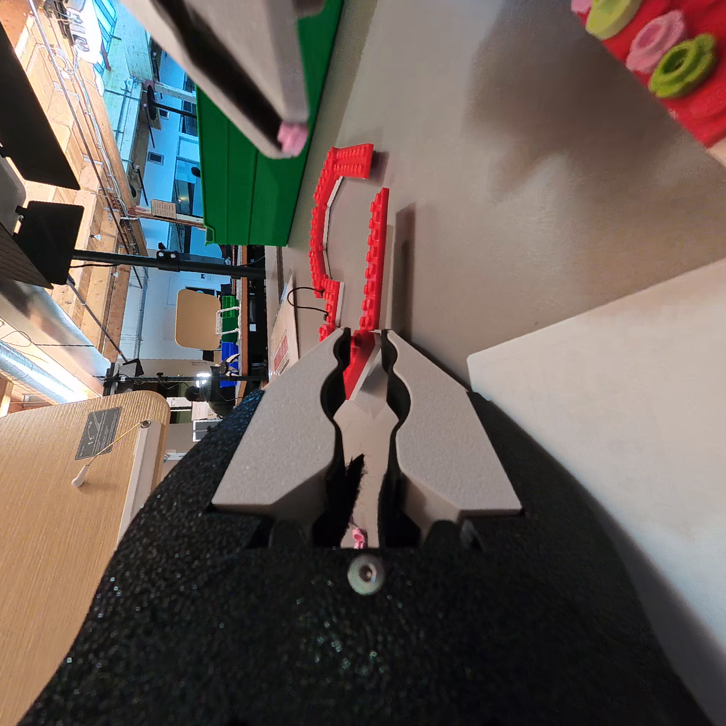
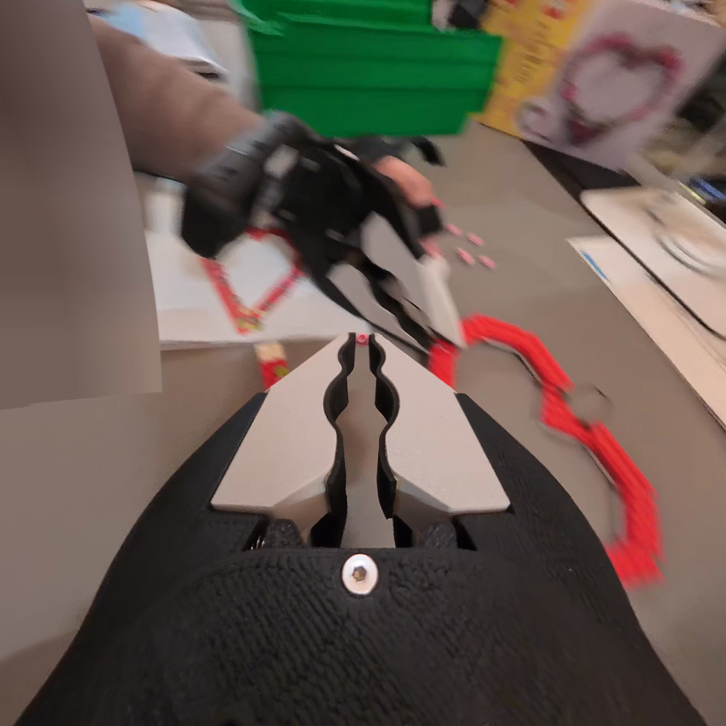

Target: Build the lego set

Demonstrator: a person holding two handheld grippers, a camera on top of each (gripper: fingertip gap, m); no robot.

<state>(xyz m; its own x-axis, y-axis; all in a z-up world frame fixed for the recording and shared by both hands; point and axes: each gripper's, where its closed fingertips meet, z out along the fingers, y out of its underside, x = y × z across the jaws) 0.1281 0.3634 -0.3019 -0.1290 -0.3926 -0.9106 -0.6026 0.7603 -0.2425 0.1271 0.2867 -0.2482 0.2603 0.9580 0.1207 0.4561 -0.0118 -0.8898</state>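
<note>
Red heart frame (image 1: 345,243): partly assembled on tabletop (image 1: 491,176), outline unclosed. Left hand-held gripper (image 1: 365,338) pinching its near end. Right hand-held gripper (image 2: 361,341) pinching pink stud (image 2: 361,340), above frame; decoration apparently remaining.

— What lies on your tabletop (image 2: 510,243)?
— It's grey-brown. A red brick frame (image 2: 558,396), heart-like and open in the middle, rests flat on it. Small pink pieces (image 2: 473,251) are scattered farther back, near stacked green bins (image 2: 365,78).
— And at your left?
— A white sheet (image 2: 220,298) lying flat, with a printed box (image 2: 581,74) at the back right.
</note>
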